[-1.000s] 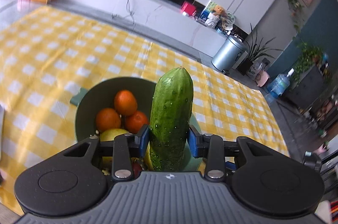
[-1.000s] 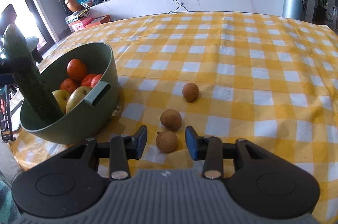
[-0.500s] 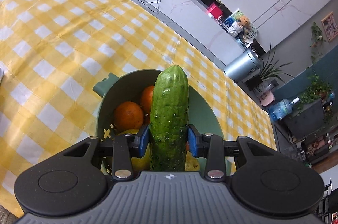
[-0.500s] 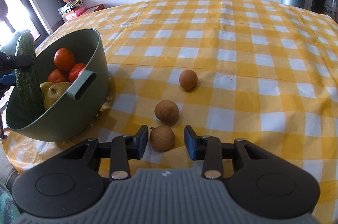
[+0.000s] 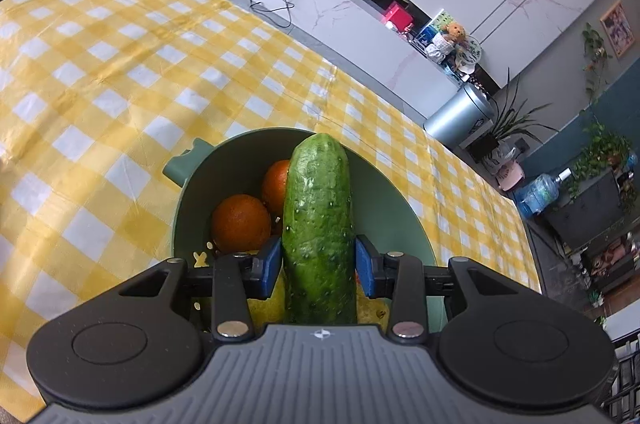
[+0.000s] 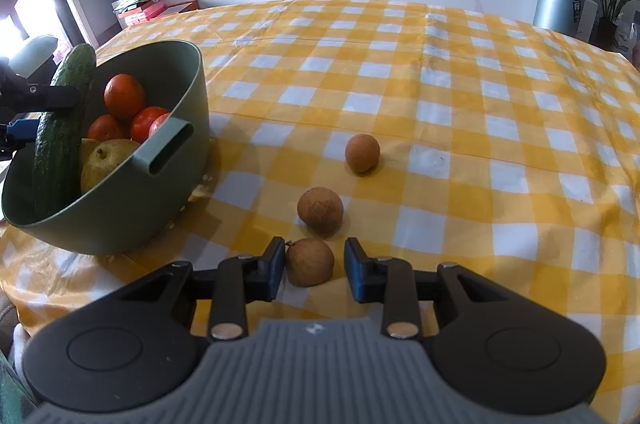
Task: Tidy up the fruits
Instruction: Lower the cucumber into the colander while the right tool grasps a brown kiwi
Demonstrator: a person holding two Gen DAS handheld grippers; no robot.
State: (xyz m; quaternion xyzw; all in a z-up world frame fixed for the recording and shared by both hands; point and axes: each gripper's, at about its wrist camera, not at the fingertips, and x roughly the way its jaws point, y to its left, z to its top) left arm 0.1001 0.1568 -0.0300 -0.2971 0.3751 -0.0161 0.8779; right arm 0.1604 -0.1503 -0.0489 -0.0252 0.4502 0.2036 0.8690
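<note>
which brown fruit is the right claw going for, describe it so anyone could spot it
Start at the green bowl on the checked cloth; three brown fruits line up beside it. It's the nearest fruit, between the closing right claw pads, the only one with a stem nub.

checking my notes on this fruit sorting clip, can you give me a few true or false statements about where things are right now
1. The cucumber stands in the green bowl between the fingers of the left gripper. True; those fingers are opening.
2. Four small brown fruits lie on the checked tablecloth. False: three.
3. The nearest brown fruit sits between the fingers of the right gripper. True; they are closing on it, with a gap on one side.
4. The bowl holds only the cucumber. False: orange fruits and a yellow pear are in it too.
5. The bowl has tipped on its side. False: it stands upright.
</note>
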